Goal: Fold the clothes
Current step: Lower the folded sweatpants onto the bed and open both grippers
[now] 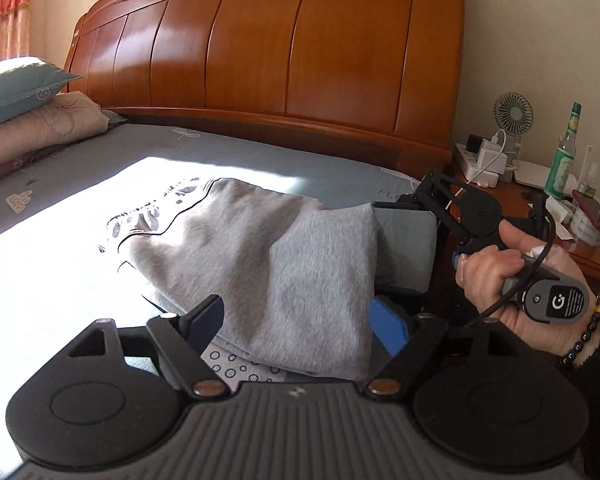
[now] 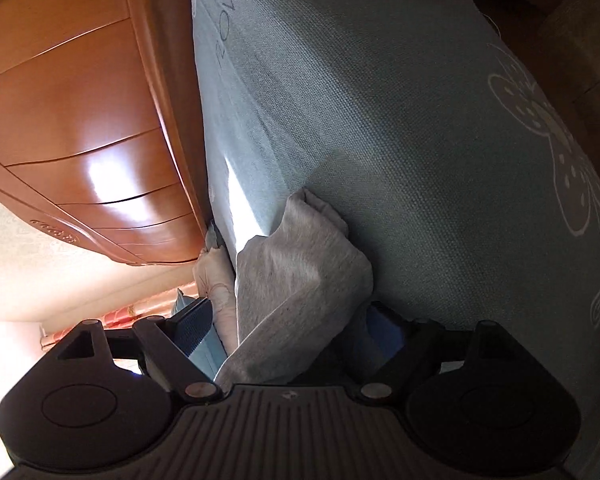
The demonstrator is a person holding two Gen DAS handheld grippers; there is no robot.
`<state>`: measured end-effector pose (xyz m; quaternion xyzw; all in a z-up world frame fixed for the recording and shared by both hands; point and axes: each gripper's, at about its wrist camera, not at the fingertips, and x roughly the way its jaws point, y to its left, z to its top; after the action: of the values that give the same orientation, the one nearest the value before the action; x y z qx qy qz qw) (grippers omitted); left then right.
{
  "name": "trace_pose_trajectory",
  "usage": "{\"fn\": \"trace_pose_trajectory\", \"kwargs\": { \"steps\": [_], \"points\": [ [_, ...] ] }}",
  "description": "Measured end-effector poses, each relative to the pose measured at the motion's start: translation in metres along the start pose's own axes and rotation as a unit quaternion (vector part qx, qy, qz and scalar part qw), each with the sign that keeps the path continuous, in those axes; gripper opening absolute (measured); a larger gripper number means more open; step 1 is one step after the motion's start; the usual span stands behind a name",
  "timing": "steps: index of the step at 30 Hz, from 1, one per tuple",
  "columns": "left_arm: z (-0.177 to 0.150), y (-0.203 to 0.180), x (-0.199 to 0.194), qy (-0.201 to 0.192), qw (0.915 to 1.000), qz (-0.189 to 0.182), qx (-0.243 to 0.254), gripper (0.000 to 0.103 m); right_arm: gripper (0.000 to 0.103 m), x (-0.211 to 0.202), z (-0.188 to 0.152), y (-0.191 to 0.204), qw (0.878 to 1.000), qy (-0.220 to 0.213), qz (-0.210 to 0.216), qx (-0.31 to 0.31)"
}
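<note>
A grey garment is seen lying folded over on the bed. Both the left tongs and right tongs are spread around its edge, nothing pinched. Final folds and smoothing are judged outstanding.

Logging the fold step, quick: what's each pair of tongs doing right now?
Left tongs: open, grey garment lying between them.
Right tongs: open, same garment between them.
</note>
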<state>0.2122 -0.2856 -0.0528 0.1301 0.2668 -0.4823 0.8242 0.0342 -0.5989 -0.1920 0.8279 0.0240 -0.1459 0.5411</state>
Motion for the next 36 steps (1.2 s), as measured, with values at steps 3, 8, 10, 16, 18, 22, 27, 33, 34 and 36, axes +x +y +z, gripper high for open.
{"fn": "trace_pose_trajectory", "kwargs": {
  "steps": [3, 8, 10, 16, 18, 22, 27, 33, 34, 36],
  "points": [
    [-0.004, 0.000, 0.001, 0.005, 1.0000, -0.002, 0.000, 0.081, 0.057, 0.005, 0.001, 0.014, 0.999, 0.003, -0.035, -0.032],
    [-0.010, 0.007, -0.001, 0.012, 0.9998, -0.002, -0.017, 0.081, 0.019, 0.008, 0.004, 0.047, 0.984, -0.029, -0.067, -0.165],
    [-0.012, 0.010, -0.004, 0.011, 0.9997, -0.003, -0.022, 0.081, 0.015, 0.006, 0.003, 0.070, 0.966, -0.051, -0.068, -0.245],
    [-0.017, 0.020, -0.008, 0.012, 0.9993, 0.004, -0.036, 0.081, 0.010, 0.015, 0.004, 0.124, 0.886, -0.078, -0.112, -0.444],
    [-0.019, 0.023, -0.009, 0.013, 0.9992, 0.005, -0.038, 0.081, 0.016, 0.027, 0.013, 0.117, 0.871, -0.084, -0.157, -0.457],
    [-0.023, 0.026, -0.012, 0.020, 0.9993, 0.015, -0.029, 0.081, 0.044, 0.006, 0.026, 0.094, 0.890, -0.090, -0.177, -0.410],
    [-0.034, 0.024, -0.012, 0.033, 0.9987, 0.032, -0.023, 0.083, 0.044, -0.034, -0.013, 0.095, 0.885, -0.102, -0.147, -0.429],
    [-0.053, 0.017, -0.017, 0.058, 0.9969, 0.051, -0.011, 0.083, 0.044, -0.018, -0.090, 0.083, 0.801, -0.016, -0.150, -0.579],
    [-0.057, 0.016, -0.019, 0.060, 0.9967, 0.054, -0.010, 0.083, 0.044, -0.013, -0.102, 0.077, 0.782, -0.005, -0.163, -0.602],
    [-0.064, 0.017, -0.025, 0.063, 0.9962, 0.059, -0.012, 0.084, 0.044, -0.009, -0.118, 0.058, 0.752, 0.001, -0.196, -0.630]
  ]
}}
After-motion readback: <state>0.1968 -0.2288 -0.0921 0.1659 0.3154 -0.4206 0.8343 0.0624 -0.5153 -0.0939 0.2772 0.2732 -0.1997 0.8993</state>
